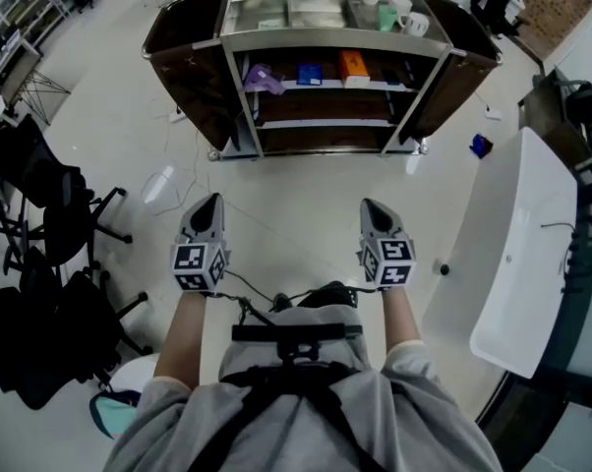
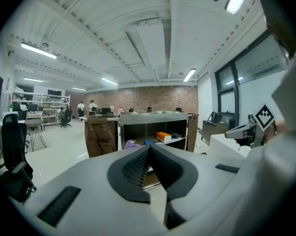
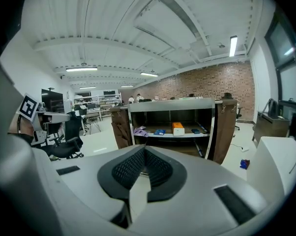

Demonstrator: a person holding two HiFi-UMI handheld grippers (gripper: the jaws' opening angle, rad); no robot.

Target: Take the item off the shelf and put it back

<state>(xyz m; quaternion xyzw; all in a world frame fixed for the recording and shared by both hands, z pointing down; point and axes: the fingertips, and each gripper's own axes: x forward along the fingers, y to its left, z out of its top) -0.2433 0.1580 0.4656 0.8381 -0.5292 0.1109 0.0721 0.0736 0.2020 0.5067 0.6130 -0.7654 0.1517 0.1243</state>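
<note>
A metal shelf cart (image 1: 325, 39) with brown side panels stands on the floor some way ahead of me. On its upper shelf lie a purple item (image 1: 262, 77), a blue item (image 1: 309, 72) and an orange box (image 1: 353, 65). My left gripper (image 1: 212, 201) and right gripper (image 1: 369, 206) hover side by side over the floor, well short of the cart, both pointing at it. Both are shut with nothing between the jaws. The left gripper view shows the cart (image 2: 153, 116) and orange box (image 2: 162, 136) beyond the shut gripper (image 2: 149, 149). The right gripper view shows the same box (image 3: 178, 128) past its gripper (image 3: 143, 149).
Cups (image 1: 399, 13) and trays sit on the cart's top. Black office chairs (image 1: 40, 205) crowd the left side. A white table (image 1: 522, 244) runs along the right, and a small blue object (image 1: 481, 146) lies on the floor by it. People (image 2: 86, 107) stand far off.
</note>
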